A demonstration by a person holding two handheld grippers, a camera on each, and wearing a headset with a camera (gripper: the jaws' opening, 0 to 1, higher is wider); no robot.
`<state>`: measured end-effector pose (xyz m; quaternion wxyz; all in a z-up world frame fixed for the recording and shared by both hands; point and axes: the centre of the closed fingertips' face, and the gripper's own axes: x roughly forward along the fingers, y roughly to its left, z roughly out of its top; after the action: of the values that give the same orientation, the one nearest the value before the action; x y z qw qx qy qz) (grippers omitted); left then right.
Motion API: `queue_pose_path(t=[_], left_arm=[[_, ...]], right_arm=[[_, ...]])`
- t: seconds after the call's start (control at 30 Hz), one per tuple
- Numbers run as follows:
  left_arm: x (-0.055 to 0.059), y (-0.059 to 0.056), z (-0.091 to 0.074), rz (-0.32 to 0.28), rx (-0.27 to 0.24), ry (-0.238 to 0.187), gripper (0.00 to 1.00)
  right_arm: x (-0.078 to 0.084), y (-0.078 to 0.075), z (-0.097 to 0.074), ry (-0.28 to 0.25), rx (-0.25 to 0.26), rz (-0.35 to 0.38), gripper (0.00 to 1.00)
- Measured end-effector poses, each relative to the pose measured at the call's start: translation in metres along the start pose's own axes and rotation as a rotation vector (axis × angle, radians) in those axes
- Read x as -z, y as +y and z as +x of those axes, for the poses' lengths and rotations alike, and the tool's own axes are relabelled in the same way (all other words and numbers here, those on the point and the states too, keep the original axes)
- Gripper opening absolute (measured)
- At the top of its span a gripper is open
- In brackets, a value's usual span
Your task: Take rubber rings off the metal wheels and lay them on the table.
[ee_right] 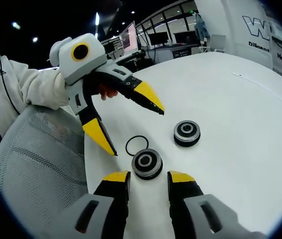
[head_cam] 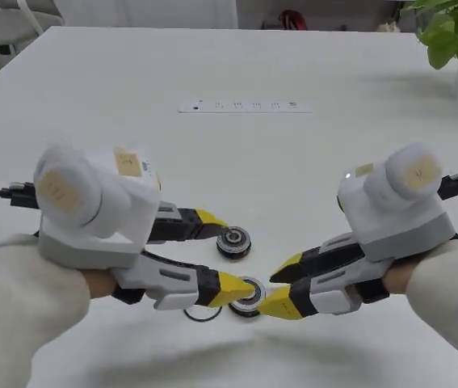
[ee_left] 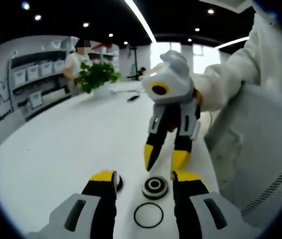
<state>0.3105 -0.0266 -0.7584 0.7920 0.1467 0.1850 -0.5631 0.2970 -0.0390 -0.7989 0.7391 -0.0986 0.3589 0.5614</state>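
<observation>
Rubber ring [head_cam: 203,315] lying loose on white surface [head_cam: 293,162], just beside near wheel [head_cam: 249,293]; second wheel [head_cam: 234,242] apart. Left claw [ee_left: 144,177] and right claw [ee_right: 148,177] both open, empty, tips close to near wheel.

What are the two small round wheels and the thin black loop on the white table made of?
Two small round wheels: likely metal, with silvery glinting bands between dark parts; the dark outer band could be rubber. Thin black loop: probably rubber, matte, slender, lying flat.

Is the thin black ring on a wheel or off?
Off: the rubber ring lies flat on the table, beside the nearer metal wheel, white tabletop showing through it.
</observation>
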Motion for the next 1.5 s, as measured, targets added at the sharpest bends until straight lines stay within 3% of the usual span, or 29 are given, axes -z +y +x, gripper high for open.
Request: queue_pose_path(t=[0.27, 0.37, 0.5, 0.8, 1.07, 1.5], left_arm=[[0.010, -0.013, 0.012, 0.014, 0.029, 0.026, 0.29], [0.014, -0.016, 0.015, -0.002, 0.042, 0.030, 0.29], [0.026, -0.020, 0.019, 0.001, 0.049, 0.069, 0.27], [0.025, -0.016, 0.019, -0.028, 0.039, 0.057, 0.20], [0.029, -0.013, 0.019, -0.020, 0.017, 0.073, 0.15], [0.027, -0.013, 0.021, -0.016, 0.019, 0.049, 0.15]], right_arm=[[0.003, 0.003, 0.007, 0.019, -0.009, -0.049, 0.27], [0.004, 0.004, 0.009, 0.023, -0.012, -0.058, 0.28], [0.006, 0.005, 0.011, 0.034, -0.012, -0.075, 0.28], [0.006, 0.005, 0.011, 0.035, -0.008, -0.087, 0.27], [0.007, 0.004, 0.012, 0.038, -0.007, -0.094, 0.26], [0.006, 0.001, 0.011, 0.039, 0.012, -0.130, 0.19]])
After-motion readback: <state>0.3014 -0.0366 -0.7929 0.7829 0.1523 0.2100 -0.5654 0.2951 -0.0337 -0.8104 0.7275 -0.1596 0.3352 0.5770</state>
